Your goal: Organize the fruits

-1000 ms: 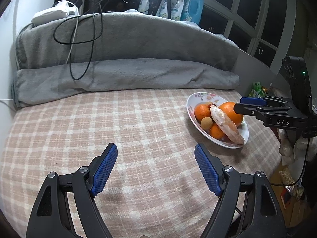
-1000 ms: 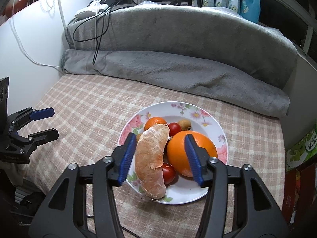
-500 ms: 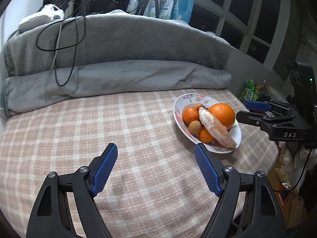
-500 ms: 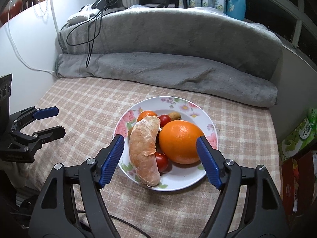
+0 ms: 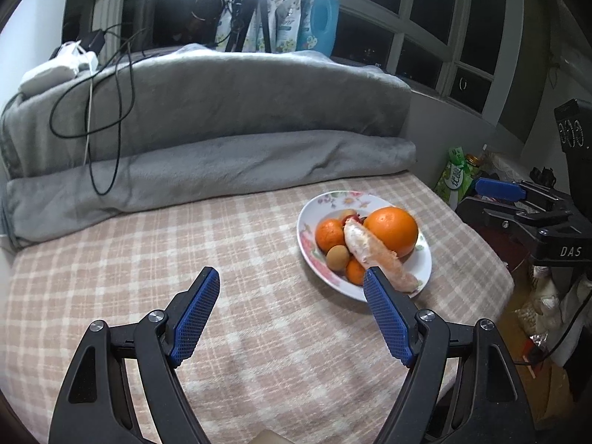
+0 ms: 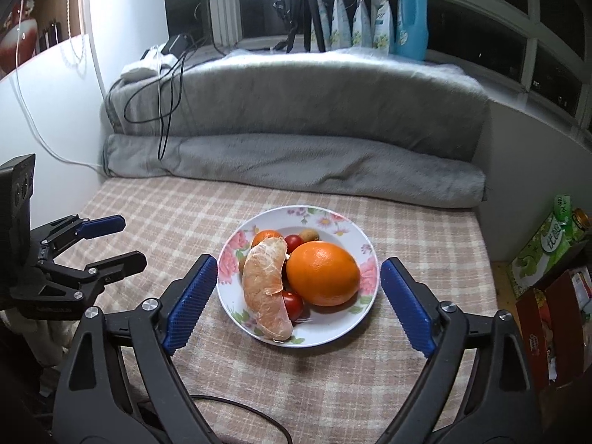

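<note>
A flowered plate (image 6: 335,221) sits on the checked cloth and holds a big orange (image 6: 322,273), a peeled citrus piece (image 6: 267,288), a small mandarin (image 6: 266,236), two cherry tomatoes (image 6: 294,243) and a small brown fruit (image 6: 309,235). My right gripper (image 6: 299,264) hovers above the plate's near side. Its jaws are opening and the pads touch nothing. My left gripper (image 5: 288,277) stands open over bare cloth, left of the plate (image 5: 307,218), with nothing between its fingers. In the left wrist view the orange (image 5: 392,230) and the peeled piece (image 5: 373,255) show, and the right gripper (image 5: 495,203) hangs past the plate.
A folded grey blanket (image 6: 296,170) lines the back, with black and white cables (image 5: 111,111) draped over it. A blue bottle (image 6: 411,11) and pouches stand on the windowsill. Past the cloth's right edge stand a green carton (image 6: 547,248) and boxes. The left gripper (image 6: 118,242) is at the left.
The right gripper's jaws spread wide, away from the peeled piece and the orange, and it drew back and up. The left gripper shifted and rose a little, staying open.
</note>
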`<state>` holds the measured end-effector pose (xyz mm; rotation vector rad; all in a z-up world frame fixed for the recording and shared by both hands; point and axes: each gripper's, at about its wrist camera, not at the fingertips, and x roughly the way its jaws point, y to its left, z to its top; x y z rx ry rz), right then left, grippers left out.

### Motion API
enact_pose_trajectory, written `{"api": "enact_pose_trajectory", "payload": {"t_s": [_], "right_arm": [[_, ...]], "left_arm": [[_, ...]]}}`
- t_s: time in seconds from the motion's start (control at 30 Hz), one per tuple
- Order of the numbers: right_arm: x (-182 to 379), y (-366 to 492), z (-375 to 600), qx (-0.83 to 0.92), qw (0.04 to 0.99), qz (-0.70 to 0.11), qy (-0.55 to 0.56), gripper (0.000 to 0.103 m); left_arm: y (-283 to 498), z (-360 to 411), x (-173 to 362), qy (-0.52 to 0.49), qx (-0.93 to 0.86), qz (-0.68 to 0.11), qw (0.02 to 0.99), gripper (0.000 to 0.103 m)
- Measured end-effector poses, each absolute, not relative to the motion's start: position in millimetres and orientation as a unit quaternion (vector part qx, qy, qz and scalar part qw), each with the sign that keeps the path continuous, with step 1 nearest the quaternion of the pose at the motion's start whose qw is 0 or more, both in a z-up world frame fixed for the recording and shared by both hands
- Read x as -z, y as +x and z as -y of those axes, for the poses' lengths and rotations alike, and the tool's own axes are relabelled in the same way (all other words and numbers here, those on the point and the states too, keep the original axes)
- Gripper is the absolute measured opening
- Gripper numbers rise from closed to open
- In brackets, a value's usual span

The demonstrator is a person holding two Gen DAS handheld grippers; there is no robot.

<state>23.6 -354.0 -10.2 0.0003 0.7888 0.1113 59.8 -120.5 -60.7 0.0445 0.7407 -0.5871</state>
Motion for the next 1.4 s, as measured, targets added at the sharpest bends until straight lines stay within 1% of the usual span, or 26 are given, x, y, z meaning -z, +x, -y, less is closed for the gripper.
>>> {"api": "enact_pose_trajectory", "payload": {"t_s": [0.27,0.33,0.4,0.43,0.5,0.6,0.87,1.1,1.4], "right_arm": [[-6.1,5.1,361.3,-0.037,0.933,-0.358,0.012,0.093],[-8.7,-0.6,362.6,-0.032,0.936,-0.351,0.013,0.095],[-11.3,-7.4,365.1,-0.027,0.939,-0.341,0.018,0.101],[-12.3,-10.9,366.8,-0.025,0.941,-0.337,0.022,0.101],[-13.1,-14.2,370.7,-0.024,0.943,-0.332,0.028,0.101],[-12.1,-20.5,374.8,-0.015,0.944,-0.327,0.034,0.102],[-12.8,-33.5,388.5,0.006,0.946,-0.320,0.058,0.103],[-21.1,-39.4,392.4,0.017,0.948,-0.311,0.056,0.103],[-18.7,-36.2,392.1,0.019,0.947,-0.317,0.056,0.103]], "left_arm": [[51.7,133.7,52.1,0.037,0.272,-0.355,0.894,0.080],[49.9,135.7,49.1,0.040,0.267,-0.354,0.896,0.080],[48.1,137.4,45.7,0.042,0.263,-0.351,0.898,0.080],[47.1,138.2,44.1,0.042,0.262,-0.349,0.899,0.080],[44.5,138.8,41.0,0.041,0.261,-0.345,0.901,0.081],[41.5,140.8,37.4,0.041,0.257,-0.341,0.903,0.084],[34.9,147.0,28.5,0.047,0.259,-0.330,0.906,0.084],[32.2,147.6,20.8,0.047,0.259,-0.320,0.910,0.084],[33.4,147.4,20.6,0.048,0.258,-0.322,0.910,0.084]]}}
